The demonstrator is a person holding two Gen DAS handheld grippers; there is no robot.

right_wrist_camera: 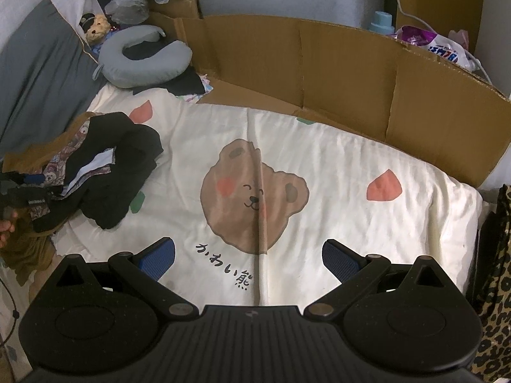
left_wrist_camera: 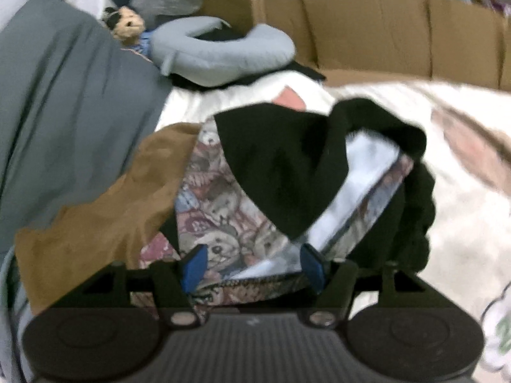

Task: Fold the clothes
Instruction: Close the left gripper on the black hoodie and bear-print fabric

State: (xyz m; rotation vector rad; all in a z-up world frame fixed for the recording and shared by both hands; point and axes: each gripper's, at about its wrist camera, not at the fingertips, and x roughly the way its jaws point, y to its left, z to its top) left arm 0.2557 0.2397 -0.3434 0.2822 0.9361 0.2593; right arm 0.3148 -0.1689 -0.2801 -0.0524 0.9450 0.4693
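One heap of clothes (right_wrist_camera: pixel 105 166) at the bed's left edge, one grey neck pillow (right_wrist_camera: pixel 140 60) and one small plush bear (right_wrist_camera: pixel 95 27) at the far left corner, one cardboard sheet (right_wrist_camera: pixel 351 76) along the far edge

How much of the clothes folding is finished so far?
Nothing looks folded yet. The clothes pile is still a jumble on the bear blanket. The left tool is open at the patterned garment; the right tool hangs open and empty. All the folding remains.
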